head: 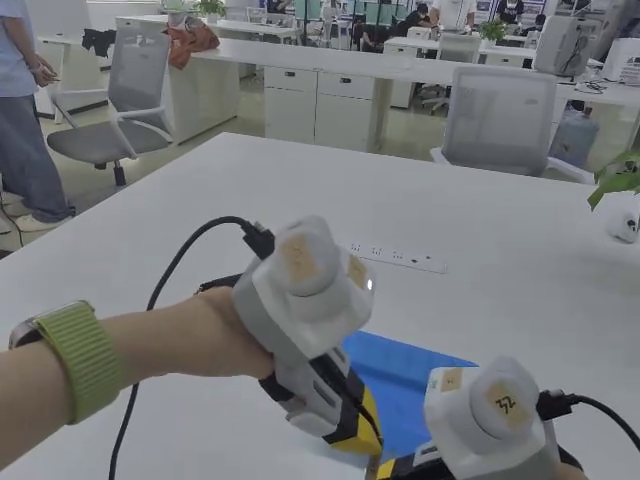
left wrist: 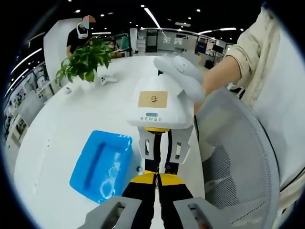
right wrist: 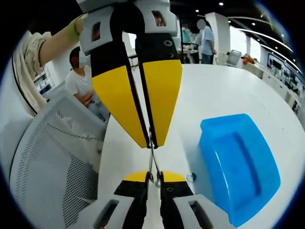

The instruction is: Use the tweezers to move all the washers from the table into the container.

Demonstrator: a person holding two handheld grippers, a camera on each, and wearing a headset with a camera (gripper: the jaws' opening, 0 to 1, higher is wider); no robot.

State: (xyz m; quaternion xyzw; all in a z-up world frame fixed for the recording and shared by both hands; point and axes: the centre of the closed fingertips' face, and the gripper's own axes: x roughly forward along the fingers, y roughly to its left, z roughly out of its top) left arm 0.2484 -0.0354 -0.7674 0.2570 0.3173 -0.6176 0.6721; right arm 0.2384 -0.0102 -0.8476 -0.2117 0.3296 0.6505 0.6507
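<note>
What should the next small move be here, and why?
Probably lower the tweezers toward the washer, which lies on the table just beside the blue container, not in it. The right gripper and left gripper meet tip to tip, both with fingers closed on the thin tweezers. I cannot tell which end is the working tip.

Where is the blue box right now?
In the right gripper view the blue container lies on the white table, just right of the right hand-held gripper.
</note>
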